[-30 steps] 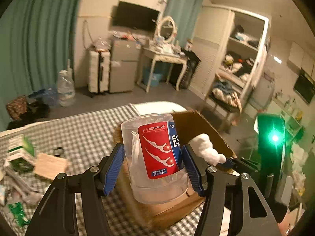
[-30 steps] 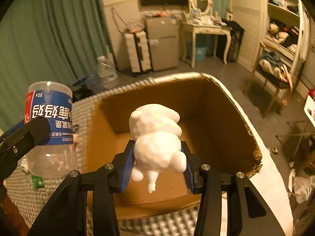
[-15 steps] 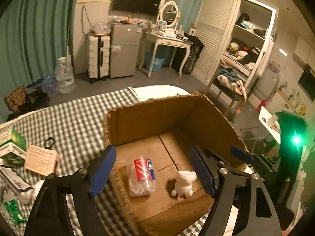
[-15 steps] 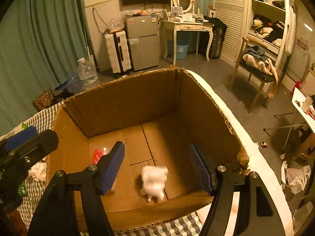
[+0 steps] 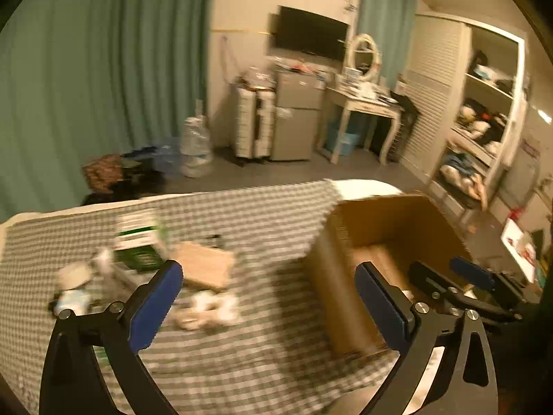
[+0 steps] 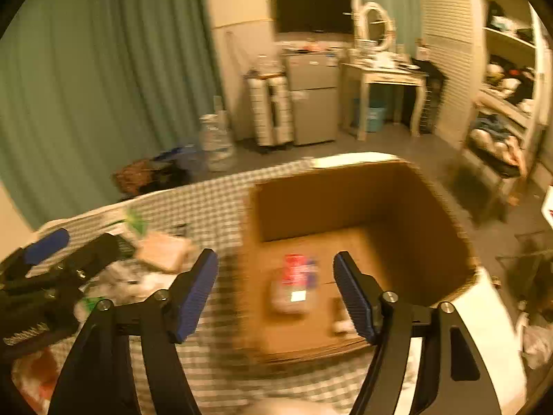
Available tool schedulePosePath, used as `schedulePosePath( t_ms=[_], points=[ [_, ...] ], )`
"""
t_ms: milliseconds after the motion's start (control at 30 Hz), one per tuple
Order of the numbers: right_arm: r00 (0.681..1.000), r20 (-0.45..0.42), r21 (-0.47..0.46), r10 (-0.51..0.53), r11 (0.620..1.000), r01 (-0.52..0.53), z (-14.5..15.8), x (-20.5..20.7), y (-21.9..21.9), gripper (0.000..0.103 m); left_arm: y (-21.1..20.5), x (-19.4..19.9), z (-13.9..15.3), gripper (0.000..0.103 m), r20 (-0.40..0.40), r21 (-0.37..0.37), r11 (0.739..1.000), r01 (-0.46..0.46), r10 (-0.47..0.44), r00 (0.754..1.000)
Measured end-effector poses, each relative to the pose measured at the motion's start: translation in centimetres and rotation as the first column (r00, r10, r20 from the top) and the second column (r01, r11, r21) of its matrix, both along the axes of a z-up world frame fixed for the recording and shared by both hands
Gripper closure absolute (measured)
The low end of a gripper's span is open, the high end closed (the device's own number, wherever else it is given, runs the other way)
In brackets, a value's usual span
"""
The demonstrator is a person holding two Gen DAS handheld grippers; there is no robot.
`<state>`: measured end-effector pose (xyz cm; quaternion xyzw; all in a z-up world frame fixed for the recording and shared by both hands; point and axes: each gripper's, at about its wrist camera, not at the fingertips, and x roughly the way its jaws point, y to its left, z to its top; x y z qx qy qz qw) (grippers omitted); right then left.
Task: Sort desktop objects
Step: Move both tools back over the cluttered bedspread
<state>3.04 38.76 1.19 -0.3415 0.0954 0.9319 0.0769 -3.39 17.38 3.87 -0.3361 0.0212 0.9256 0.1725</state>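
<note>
Both our grippers empty, jaws opening, leftovers piled left of the box

Left gripper (image 5: pixel 268 299), right gripper (image 6: pixel 276 292): the jar (image 6: pixel 293 285) lies in the cardboard box (image 6: pixel 345 193); swinging fast, we might clip its wall or scatter the clutter (image 5: pixel 204 306).

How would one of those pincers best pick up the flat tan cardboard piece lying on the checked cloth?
Judging from blurred frames, the flat tan cardboard piece lies flat on the checked cloth, so grip it across its thin edge, coming from above at its near side, clear of the green-and-white box behind.
</note>
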Motion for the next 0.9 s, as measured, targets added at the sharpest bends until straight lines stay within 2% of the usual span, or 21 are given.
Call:
schedulePosePath(
  t_ms=[233, 467, 667, 900],
  points=[
    [0.985, -0.062, -0.022, 0.162, 0.986, -0.164, 0.0, 0.4, -8.3, 0.024, -9.7, 1.3, -1.0, 0.000, -0.028, -0.039, 0.984, -0.172, 0.171, 0.985],
    [0.970, -0.051, -0.042, 0.237, 0.970, -0.239, -3.3, -0.8, -12.7, 0.023, -17.2, 1.1, -6.3, 0.000, 0.027, -0.057, 0.954, -0.294, 0.296, 0.955],
    [0.966, -0.025, -0.069, 0.258, 0.963, -0.259, -8.2, -2.6, -14.8, 0.023, -20.9, 1.0, -11.4, 0.000, 0.060, -0.060, 0.942, -0.331, 0.335, 0.940],
    [0.961, 0.053, -0.070, 0.273, 0.961, -0.269, -13.8, -5.3, -16.2, 0.023, -20.6, -0.4, -16.6, 0.000, 0.133, -0.065, 0.952, -0.300, 0.306, 0.943]
  ],
)
